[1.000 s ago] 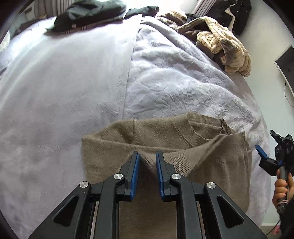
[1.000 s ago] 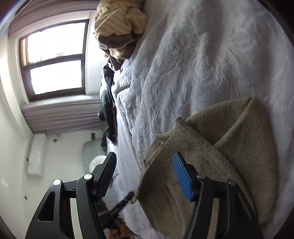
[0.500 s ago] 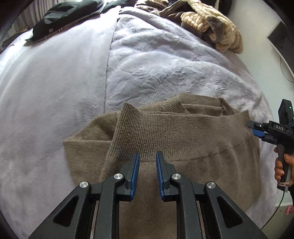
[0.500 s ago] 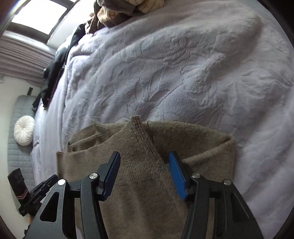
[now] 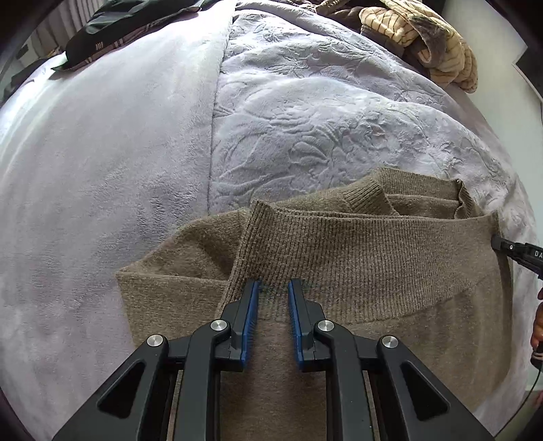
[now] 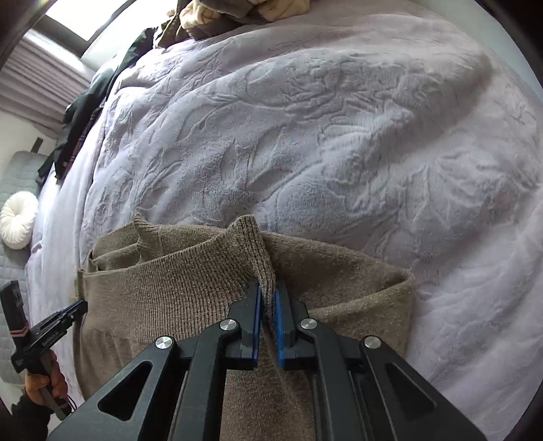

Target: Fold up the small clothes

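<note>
A brown knit sweater (image 5: 373, 257) lies on the lilac blanket (image 5: 305, 118), its ribbed hem band folded up over the body toward the collar. My left gripper (image 5: 273, 285) points steeply down at the band's left part, jaws narrow, shut on a pinch of the knit. My right gripper (image 6: 268, 286) has its jaws closing, and its blue pads press on a raised fold at the right corner of the sweater (image 6: 169, 281). The right gripper's tip (image 5: 499, 242) shows at the sweater's right edge. The left gripper (image 6: 79, 307) shows at the sweater's left side, held by a hand.
A heap of beige striped clothes (image 5: 424, 37) and a dark garment (image 5: 112, 20) lie at the far end of the bed. The bed's edge runs close along the sweater's right side. A white round cushion (image 6: 18, 218) sits on a grey mat beyond the bed.
The right gripper swung round from the window side to face the bed and closed its jaws on the hem corner. The left gripper sank, and the hem band now lies folded over the body.
</note>
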### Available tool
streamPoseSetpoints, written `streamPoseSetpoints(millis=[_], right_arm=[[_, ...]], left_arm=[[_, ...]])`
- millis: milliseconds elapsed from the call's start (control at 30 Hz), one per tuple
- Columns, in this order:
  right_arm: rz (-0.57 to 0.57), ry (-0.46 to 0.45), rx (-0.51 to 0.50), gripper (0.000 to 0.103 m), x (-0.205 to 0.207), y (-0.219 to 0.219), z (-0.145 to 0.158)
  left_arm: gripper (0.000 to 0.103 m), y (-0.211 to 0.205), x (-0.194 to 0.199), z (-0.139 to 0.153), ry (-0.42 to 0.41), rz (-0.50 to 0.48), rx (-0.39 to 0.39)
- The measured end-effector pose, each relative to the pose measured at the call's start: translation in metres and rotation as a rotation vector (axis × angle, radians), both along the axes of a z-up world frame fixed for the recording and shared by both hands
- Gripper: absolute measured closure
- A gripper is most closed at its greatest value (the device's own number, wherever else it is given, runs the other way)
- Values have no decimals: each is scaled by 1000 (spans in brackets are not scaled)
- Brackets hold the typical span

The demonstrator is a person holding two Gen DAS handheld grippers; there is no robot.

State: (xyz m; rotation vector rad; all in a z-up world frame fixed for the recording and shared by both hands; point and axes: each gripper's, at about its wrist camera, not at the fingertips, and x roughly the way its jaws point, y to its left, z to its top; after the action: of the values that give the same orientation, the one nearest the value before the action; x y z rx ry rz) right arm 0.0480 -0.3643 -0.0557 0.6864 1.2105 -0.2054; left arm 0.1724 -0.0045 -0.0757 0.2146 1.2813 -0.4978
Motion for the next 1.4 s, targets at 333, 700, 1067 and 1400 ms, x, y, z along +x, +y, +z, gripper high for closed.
streamPoseSetpoints(millis=[333,700,1067,1400], right_arm=[[-73,-6,23,86,-39,-3,18],[-142,-38,162,81,-98,35,23],[-222,-59,260,48,-161,63,32],[-561,-73,493,48,-246,66,-18]], left_arm=[[83,26,-34,22,-11,-23,31],[0,44,-80,34,-19,41,3],[0,64,-108,39,-3,106,19],[0,104,-128,26,99,181,-3]])
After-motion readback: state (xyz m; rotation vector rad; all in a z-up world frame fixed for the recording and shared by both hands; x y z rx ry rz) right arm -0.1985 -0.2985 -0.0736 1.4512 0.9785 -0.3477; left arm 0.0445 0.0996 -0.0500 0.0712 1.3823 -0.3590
